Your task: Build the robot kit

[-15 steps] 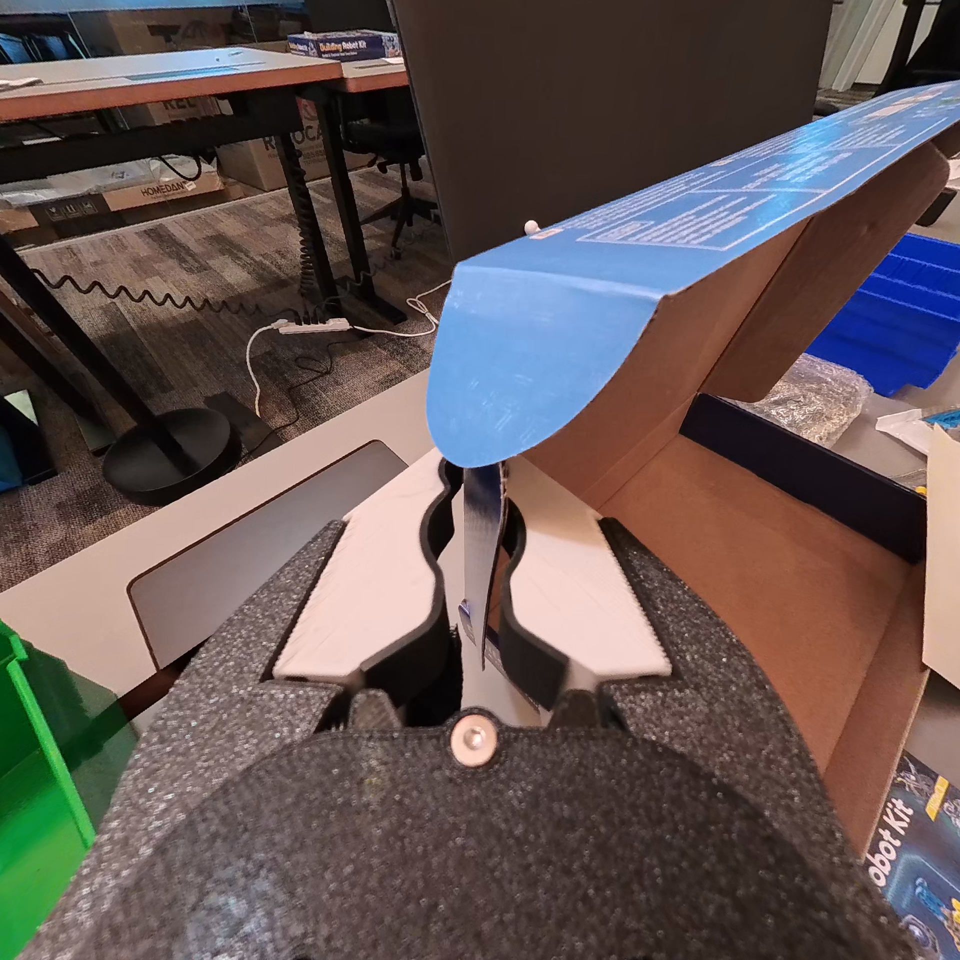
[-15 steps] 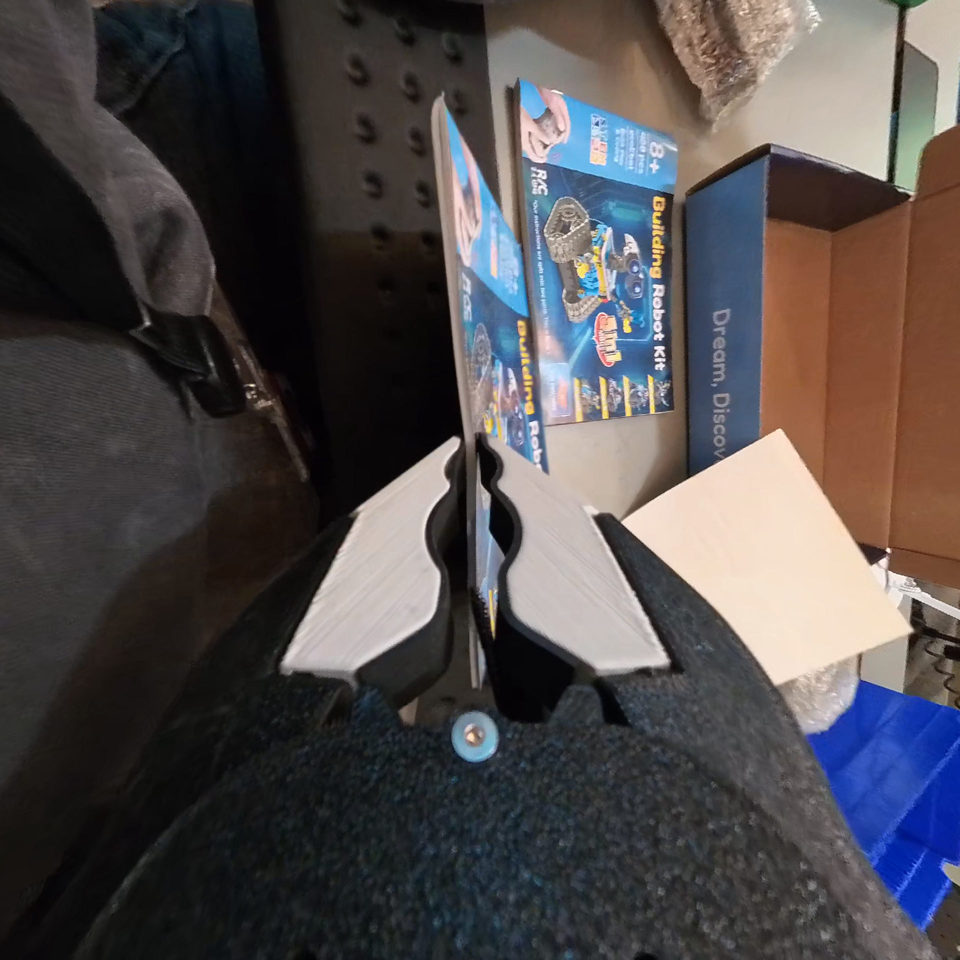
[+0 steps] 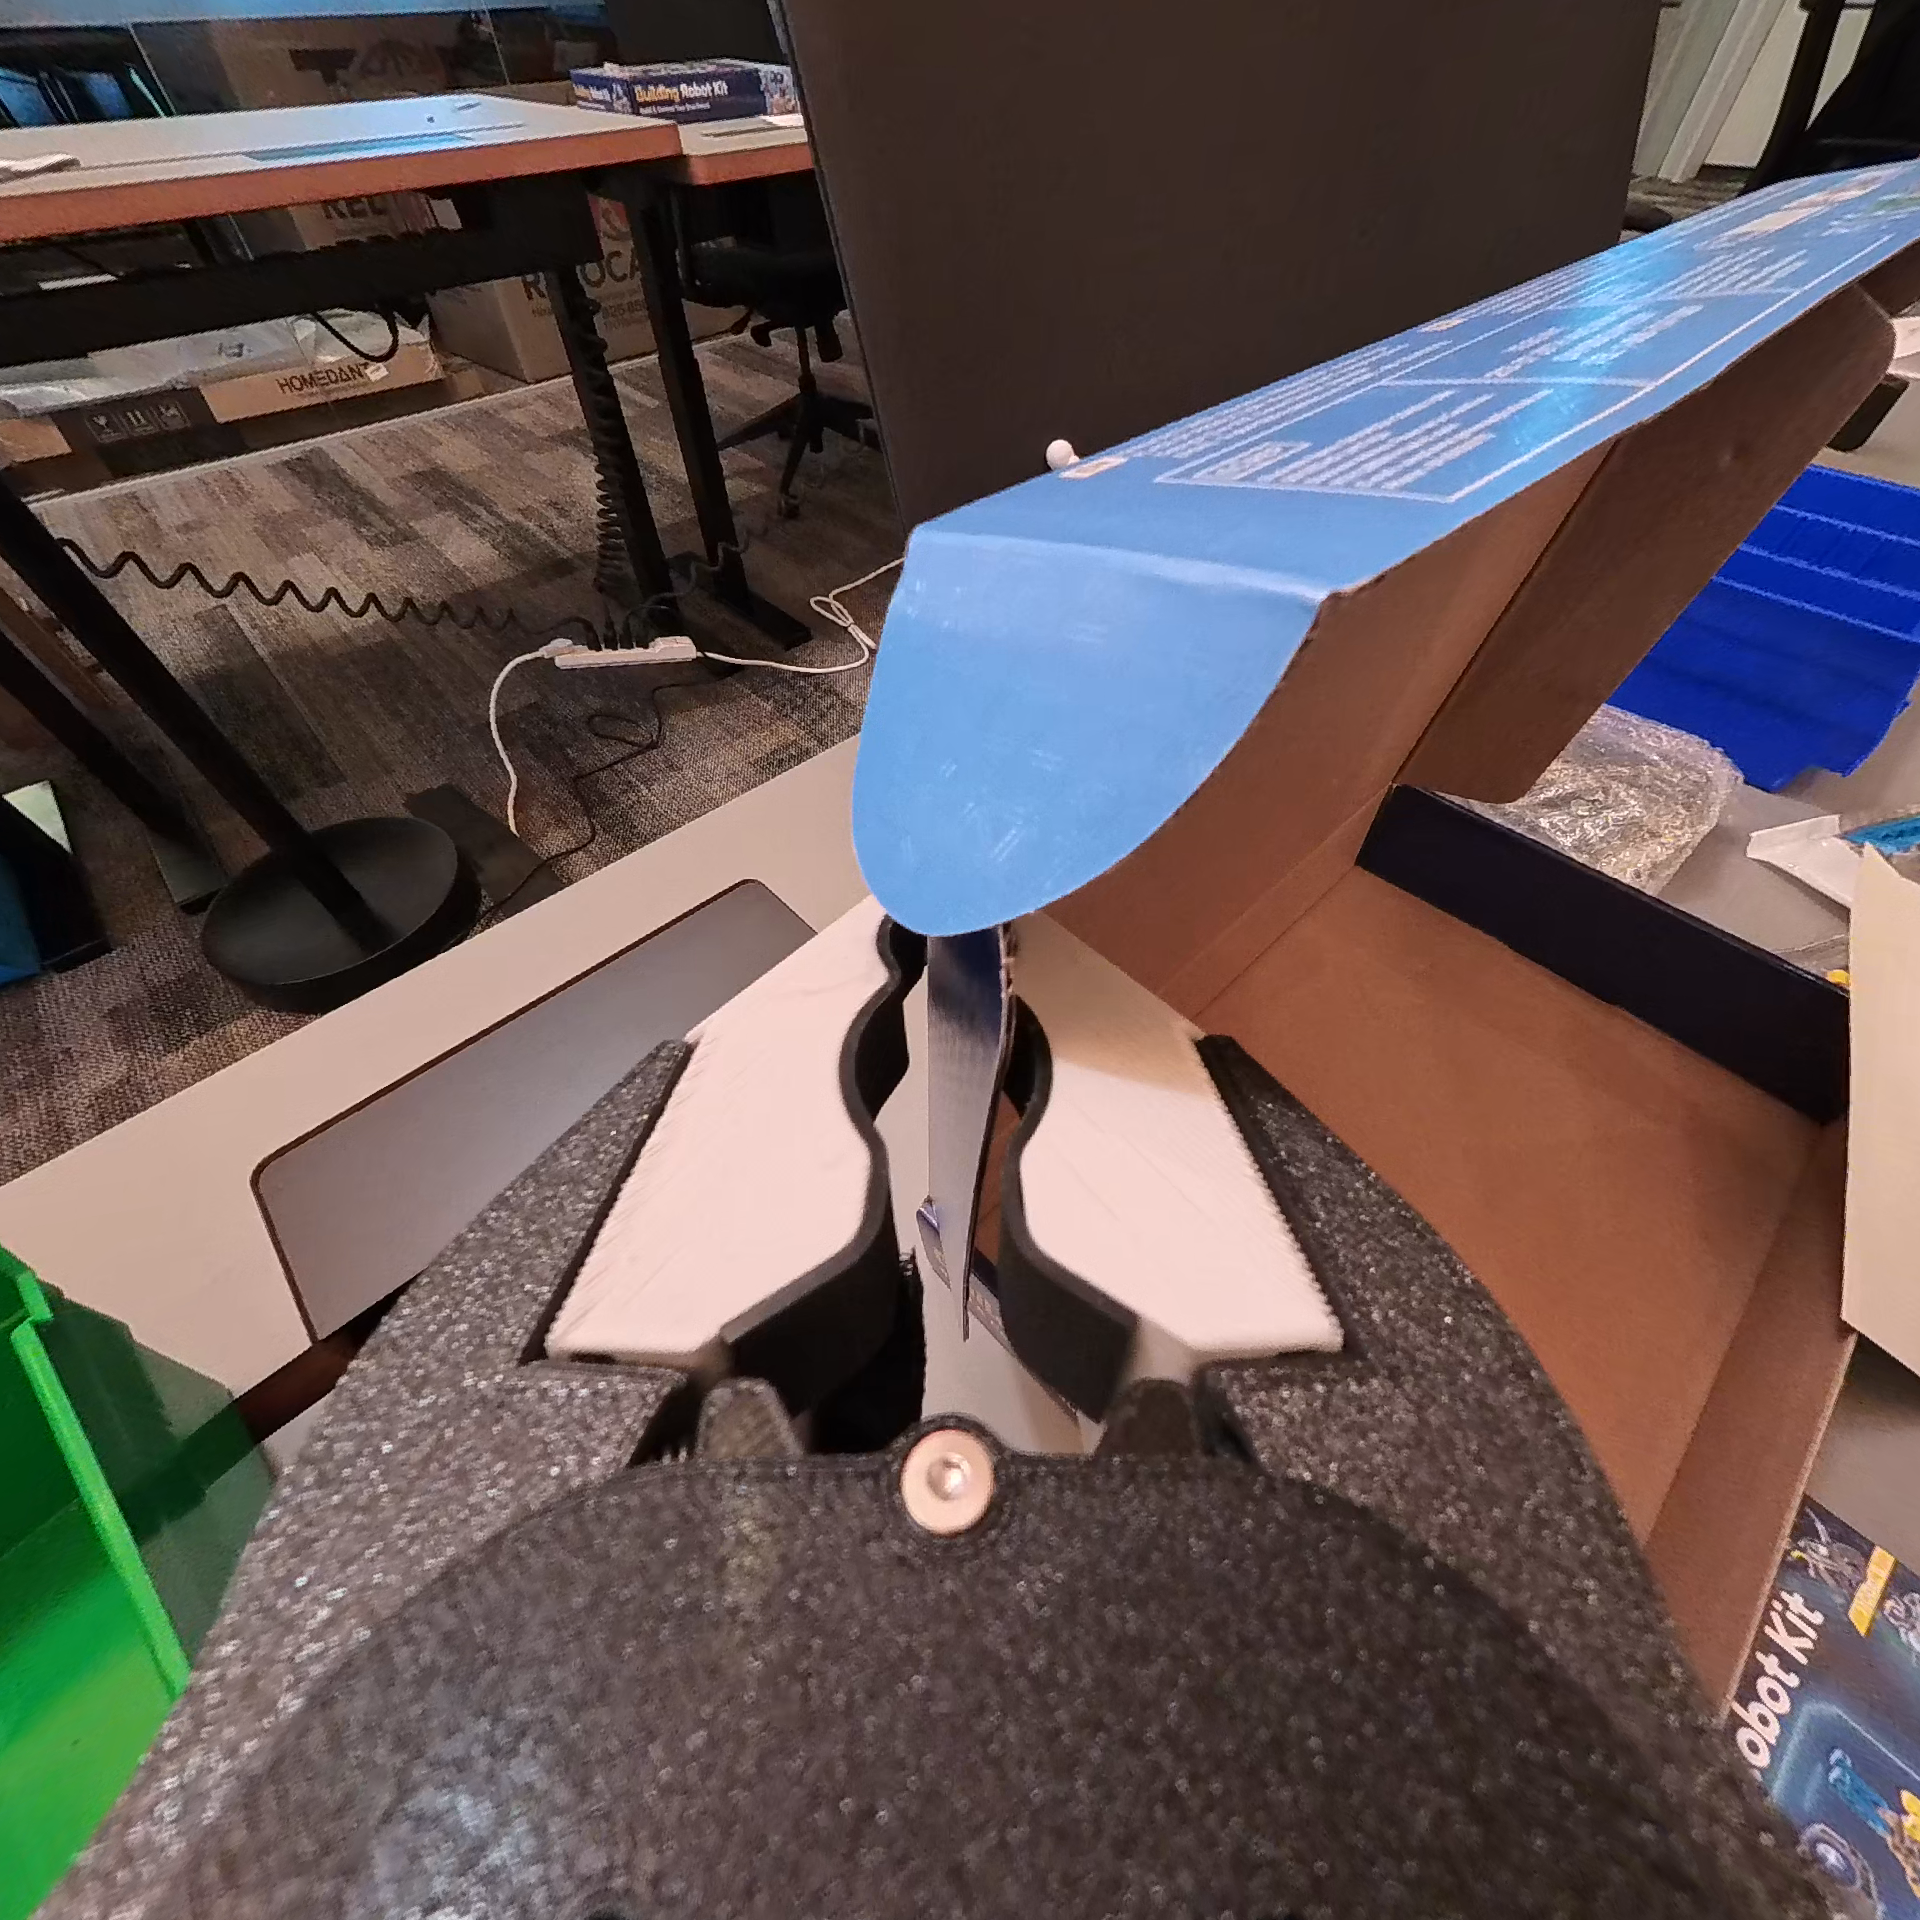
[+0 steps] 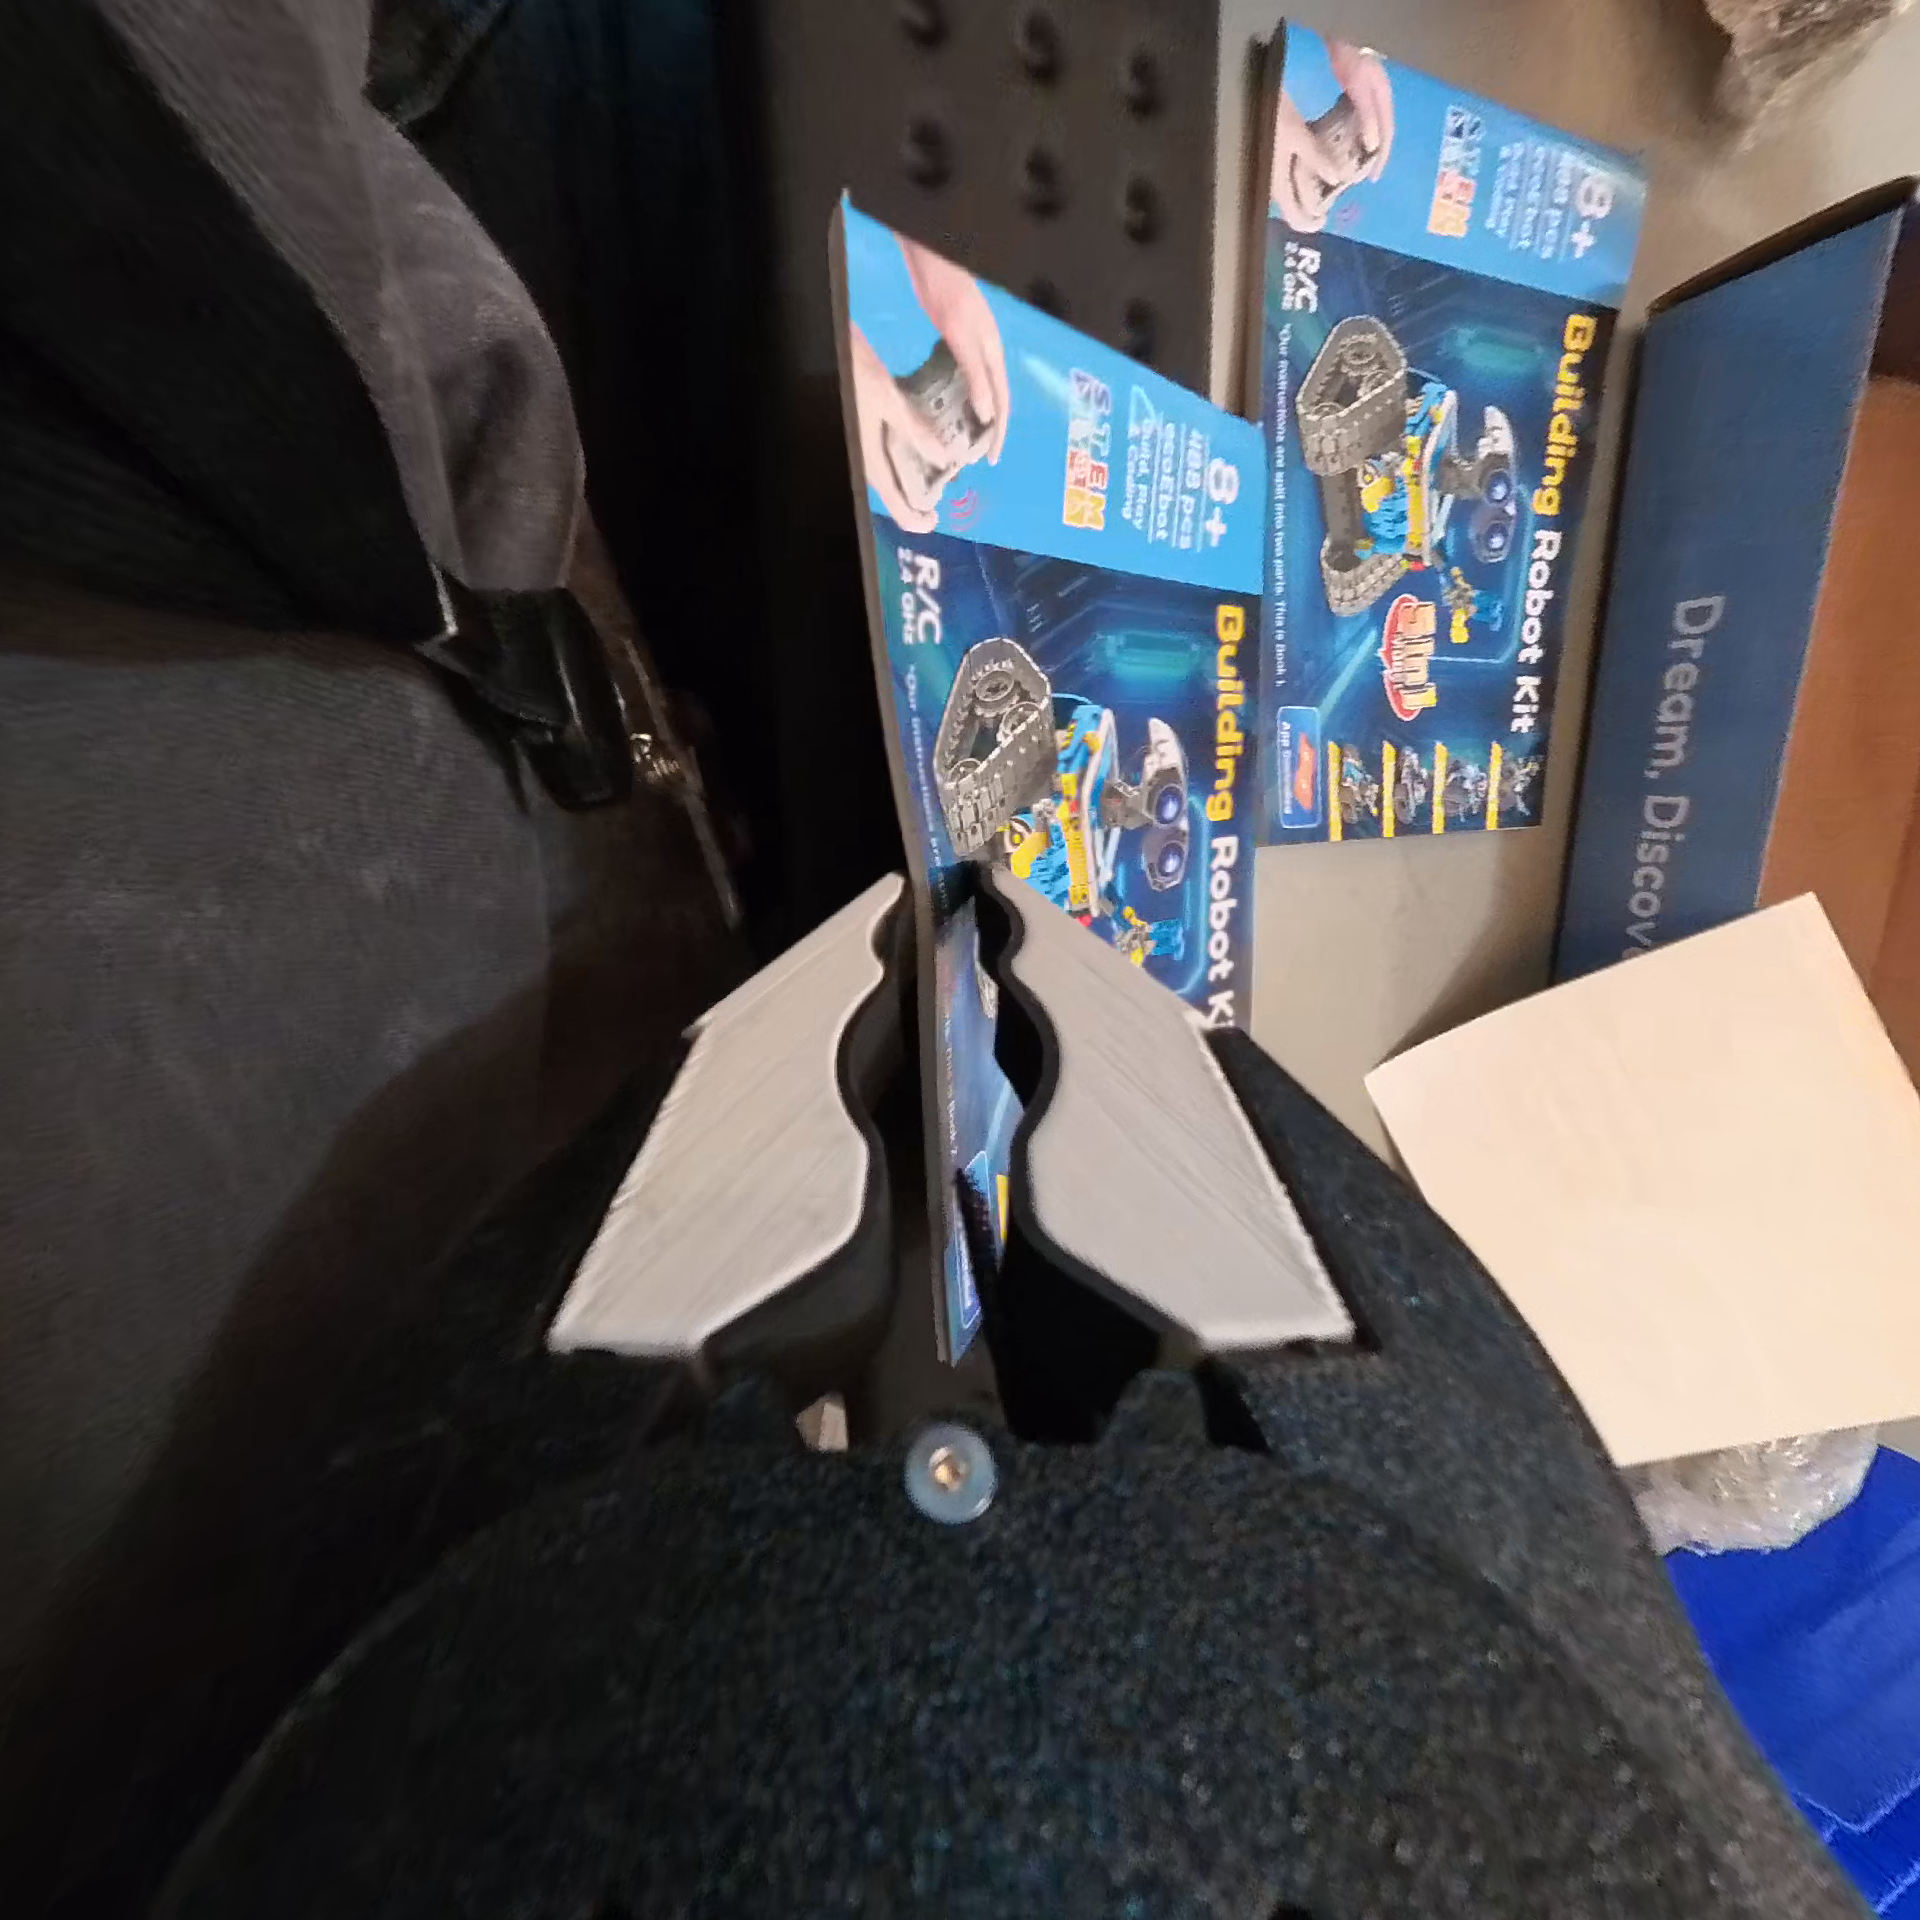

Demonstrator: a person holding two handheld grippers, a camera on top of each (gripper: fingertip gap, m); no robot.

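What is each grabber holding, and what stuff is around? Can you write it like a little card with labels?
left gripper: shut on the side flap of the open cardboard box
box lid: raised, blue outside, brown inside
right gripper: shut on a booklet, held on edge
second booklet: flat on the table beside the box
cream sheet: sticks out near the box
green bin: left of the left gripper
blue bin: behind the box
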